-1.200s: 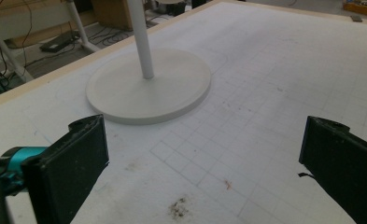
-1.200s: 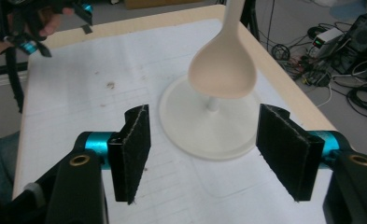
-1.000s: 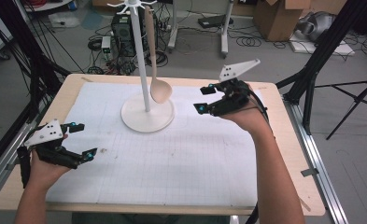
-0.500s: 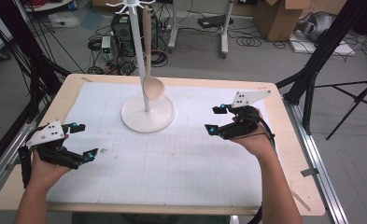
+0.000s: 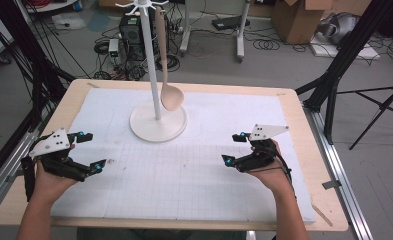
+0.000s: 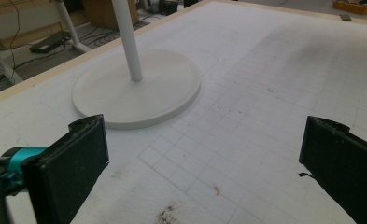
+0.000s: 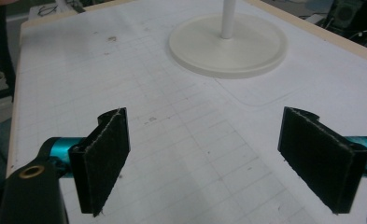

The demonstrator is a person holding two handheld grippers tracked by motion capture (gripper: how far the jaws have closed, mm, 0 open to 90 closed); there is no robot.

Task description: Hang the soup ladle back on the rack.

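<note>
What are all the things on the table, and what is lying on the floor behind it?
stand: one, white, round base on the mat, far middle.
wooden spoon: one, tan, hanging from the stand's top hook.
mat: one, white with grid, covering the table.
table: one, light wood.
cardboard box: one, brown, floor behind.
cables: many, black, floor behind.
left gripper: one, black, open, near left.
right gripper: one, black, open, near right.

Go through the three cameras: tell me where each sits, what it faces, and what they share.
High view: above the person's side, looking down the table; forearms, left claw, right claw, spoon.
Left gripper view: on the left claw, facing the stand; open jaws.
Right gripper view: on the right claw, facing it too; open jaws.
Shared: the stand's base.
</note>
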